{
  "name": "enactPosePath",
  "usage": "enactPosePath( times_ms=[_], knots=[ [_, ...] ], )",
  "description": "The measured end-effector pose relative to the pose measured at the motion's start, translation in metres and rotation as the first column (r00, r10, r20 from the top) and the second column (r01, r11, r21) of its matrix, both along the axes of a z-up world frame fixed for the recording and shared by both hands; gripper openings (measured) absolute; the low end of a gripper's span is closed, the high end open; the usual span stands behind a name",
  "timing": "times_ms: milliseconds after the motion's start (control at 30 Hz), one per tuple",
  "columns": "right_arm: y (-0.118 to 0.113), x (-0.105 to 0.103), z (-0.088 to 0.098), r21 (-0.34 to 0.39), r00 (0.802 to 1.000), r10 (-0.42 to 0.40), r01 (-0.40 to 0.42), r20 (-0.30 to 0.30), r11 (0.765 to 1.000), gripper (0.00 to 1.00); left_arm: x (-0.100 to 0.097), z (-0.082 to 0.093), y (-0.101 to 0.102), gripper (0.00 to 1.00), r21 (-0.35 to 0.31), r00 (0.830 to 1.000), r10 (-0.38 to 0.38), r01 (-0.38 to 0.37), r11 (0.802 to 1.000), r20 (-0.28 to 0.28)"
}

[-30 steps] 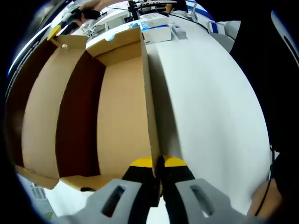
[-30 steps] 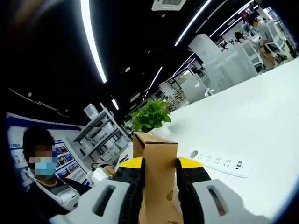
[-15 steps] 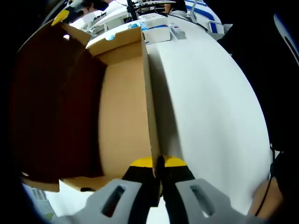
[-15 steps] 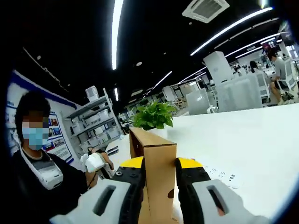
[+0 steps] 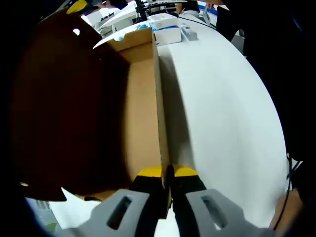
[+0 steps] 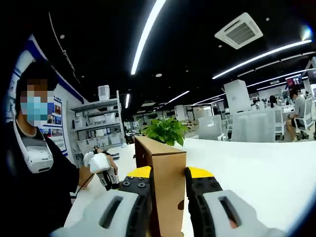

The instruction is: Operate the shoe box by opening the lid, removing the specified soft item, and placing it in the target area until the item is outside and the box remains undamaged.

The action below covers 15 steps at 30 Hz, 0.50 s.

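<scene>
1. Two hand-held grippers are at work on one cardboard shoe box [image 5: 143, 123], which sits on a white bench [image 5: 222, 113].
2. In the left gripper view, the left hand-held gripper [image 5: 167, 173] has its yellow-tipped jaws pinched together on the box's near side wall, which runs straight away from the jaws.
3. To the left of that wall lies the open inside of the box; one big dark brown lid [image 5: 59, 108] leans over it and shades most of it.
4. In the right gripper view, the right hand-held gripper [image 6: 168, 174] clamps the edge of the lid [image 6: 165, 180], which stands upright between the two jaws and rises above them.
5. The left hand-held gripper [image 6: 101, 165] also appears in the right gripper view, low on the left, held by the person's hand.
6. One person in dark clothes stands at the left edge of that view, cut off by the rim.
7. One green plant [image 6: 165, 131] shows just behind the top of the lid.
8. At the far end of the bench a few white and blue packets [image 5: 165, 29] lie together, too small to read.
9. I cannot make out whether anything is inside the box; its floor is in shadow.
</scene>
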State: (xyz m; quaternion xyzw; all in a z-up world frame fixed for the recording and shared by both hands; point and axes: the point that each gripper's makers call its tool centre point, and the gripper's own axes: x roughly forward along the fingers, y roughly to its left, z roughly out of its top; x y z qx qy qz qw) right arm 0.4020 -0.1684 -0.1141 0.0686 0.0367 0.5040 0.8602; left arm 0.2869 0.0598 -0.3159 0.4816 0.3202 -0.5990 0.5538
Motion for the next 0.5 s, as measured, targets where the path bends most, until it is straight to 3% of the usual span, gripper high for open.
enactPosePath(
  times_ms=[100, 233, 500],
  knots=[
    [-0.008, 0.004, 0.000, -0.036, 0.999, -0.005, 0.007, 0.038, 0.999, 0.25, 0.001, -0.001, 0.001, 0.04, 0.017, 1.000, 0.004, -0.004, 1.000, 0.010],
    [-0.018, 0.005, -0.001, -0.033, 0.999, -0.017, 0.019, 0.051, 0.999, 0.25, 0.002, -0.001, 0.002, 0.07, 0.021, 0.999, 0.002, -0.003, 1.000, 0.034],
    [-0.027, 0.001, -0.002, -0.050, 0.994, -0.023, 0.028, 0.104, 0.998, 0.25, 0.003, 0.001, 0.002, 0.10, -0.018, 0.998, 0.024, -0.023, 1.000, 0.056]
  ],
)
